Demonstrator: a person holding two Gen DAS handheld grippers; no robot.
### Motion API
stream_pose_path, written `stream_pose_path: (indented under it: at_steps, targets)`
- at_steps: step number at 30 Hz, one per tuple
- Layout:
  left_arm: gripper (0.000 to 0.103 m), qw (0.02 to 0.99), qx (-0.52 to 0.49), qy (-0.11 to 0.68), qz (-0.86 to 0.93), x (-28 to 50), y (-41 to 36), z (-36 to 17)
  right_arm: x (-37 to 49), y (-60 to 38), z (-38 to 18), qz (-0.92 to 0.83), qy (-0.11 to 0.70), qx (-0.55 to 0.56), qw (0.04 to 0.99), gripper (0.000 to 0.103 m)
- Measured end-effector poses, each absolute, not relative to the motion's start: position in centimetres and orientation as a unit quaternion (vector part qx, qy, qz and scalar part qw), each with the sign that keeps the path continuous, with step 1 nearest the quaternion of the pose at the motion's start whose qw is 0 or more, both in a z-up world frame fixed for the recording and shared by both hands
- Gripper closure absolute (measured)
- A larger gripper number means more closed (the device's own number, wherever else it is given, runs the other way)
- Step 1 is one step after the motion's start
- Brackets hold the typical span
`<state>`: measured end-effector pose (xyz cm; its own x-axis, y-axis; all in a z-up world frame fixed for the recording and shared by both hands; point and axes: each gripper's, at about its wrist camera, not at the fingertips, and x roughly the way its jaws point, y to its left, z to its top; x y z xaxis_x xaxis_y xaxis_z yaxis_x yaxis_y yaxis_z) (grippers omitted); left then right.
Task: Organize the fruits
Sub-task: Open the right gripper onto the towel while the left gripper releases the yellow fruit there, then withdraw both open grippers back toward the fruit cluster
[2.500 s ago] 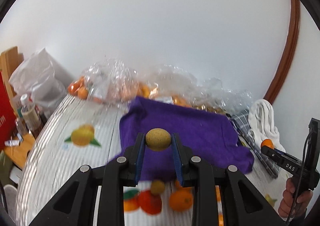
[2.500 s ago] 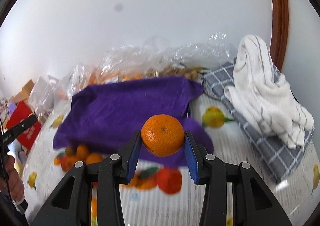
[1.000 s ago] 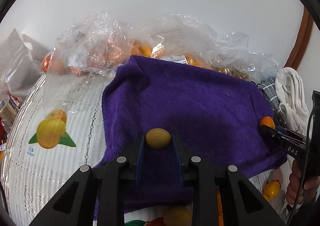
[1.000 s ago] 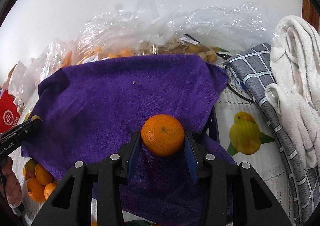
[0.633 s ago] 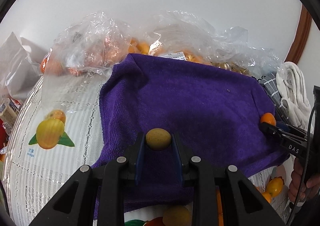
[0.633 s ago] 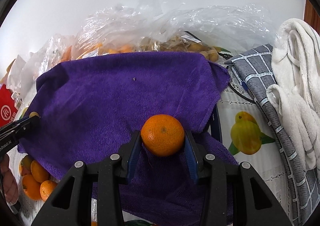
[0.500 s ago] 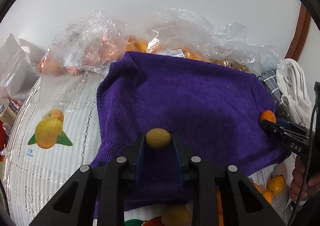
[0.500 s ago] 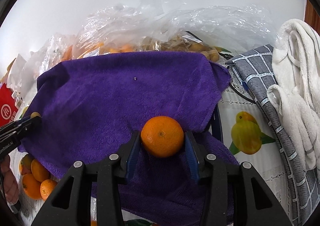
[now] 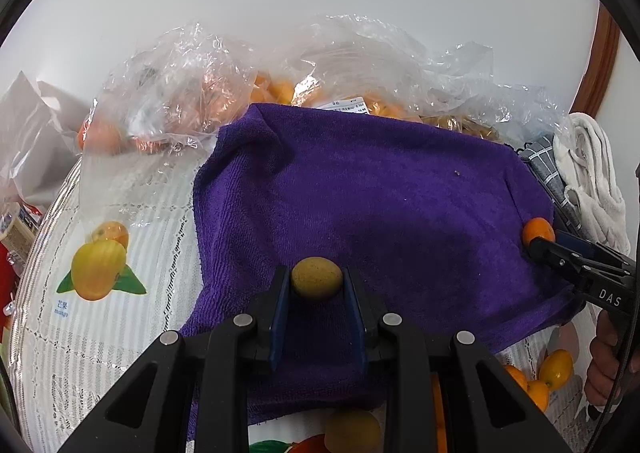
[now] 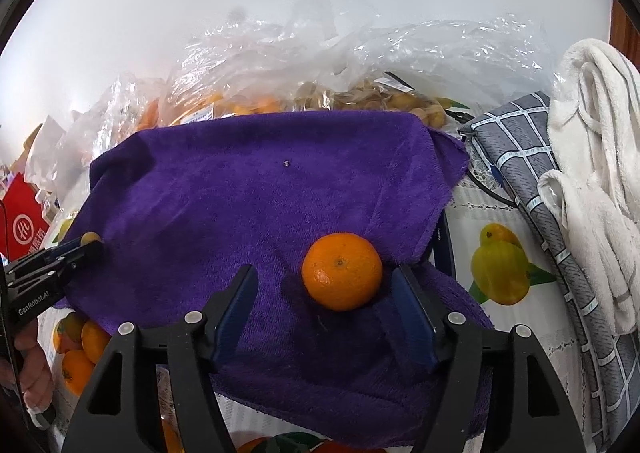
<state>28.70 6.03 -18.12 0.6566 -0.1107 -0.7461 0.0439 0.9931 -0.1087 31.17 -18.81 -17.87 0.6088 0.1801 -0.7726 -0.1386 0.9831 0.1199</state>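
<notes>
1. The left gripper (image 9: 316,285) is clamped on a small yellow-green fruit (image 9: 316,278), both blue pads pressed against its sides, just above the near edge of the purple towel (image 9: 372,205).
2. The right gripper (image 10: 326,291) stands with its jaws spread wide; the orange (image 10: 341,271) sits on the towel between them, closer to the right finger, and free of the left finger (whether it touches the right finger cannot be told).
3. Seen from the left wrist view, the right gripper comes in from the right edge, with the orange at its tip on the towel's right border.
4. Beyond the towel, ahead of both tools, lie crumpled clear plastic bags (image 9: 176,93): those ahead-left hold orange fruits, and one ahead-right (image 10: 400,101) holds small pale yellow-brown fruits (the kind is unclear).
5. To the right of the right gripper lies a grey checked cloth (image 10: 532,157) with a white towel (image 10: 596,181) piled on it.
6. Loose oranges (image 10: 80,349) lie on the fruit-printed tablecloth (image 9: 120,313) below-left of the right gripper, beside the towel's near corner; more small fruits (image 9: 552,369) show to the lower right of the left gripper.
</notes>
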Motion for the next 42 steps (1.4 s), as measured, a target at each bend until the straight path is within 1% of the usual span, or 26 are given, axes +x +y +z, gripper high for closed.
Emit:
stream_pose_path:
  at_steps: [13,17,20,22,25,31,35,38,42]
  targets:
    - [0.077,0.908,-0.041,0.413,-0.047,28.6,5.9,-18.1,30.4,-18.8,-17.1,0.076,0.411,0.024,0.908,0.034]
    - [0.075,0.908,-0.050,0.412,-0.053,28.6,6.1,-18.0,30.0,-18.5,-16.3,0.068,0.385,0.013,0.920,0.034]
    - [0.066,0.910,-0.059,0.406,-0.058,28.3,6.3,-17.6,29.8,-18.3,-15.6,0.064,0.379,0.008,0.923,0.034]
    - [0.053,0.915,-0.063,0.395,-0.059,28.0,6.5,-17.1,29.7,-18.4,-15.1,0.060,0.380,0.013,0.923,0.034]
    - [0.047,0.923,-0.067,0.374,-0.059,27.5,6.7,-16.2,29.4,-18.8,-14.0,0.049,0.384,0.021,0.922,0.034]
    - [0.047,0.932,-0.058,0.354,-0.056,26.6,6.4,-13.9,26.8,-19.2,-12.3,0.043,0.392,0.000,0.919,0.034]
    - [0.047,0.937,-0.060,0.338,-0.057,24.6,6.4,-12.1,24.1,-19.6,-11.3,0.041,0.385,-0.012,0.922,0.034]
    - [0.047,0.935,-0.064,0.343,-0.063,22.8,6.7,-12.1,22.4,-20.2,-11.2,0.039,0.386,-0.009,0.922,0.034]
    - [0.047,0.934,-0.034,0.354,-0.043,20.0,6.9,-12.8,20.5,-20.6,-11.7,0.041,0.394,0.005,0.918,0.034]
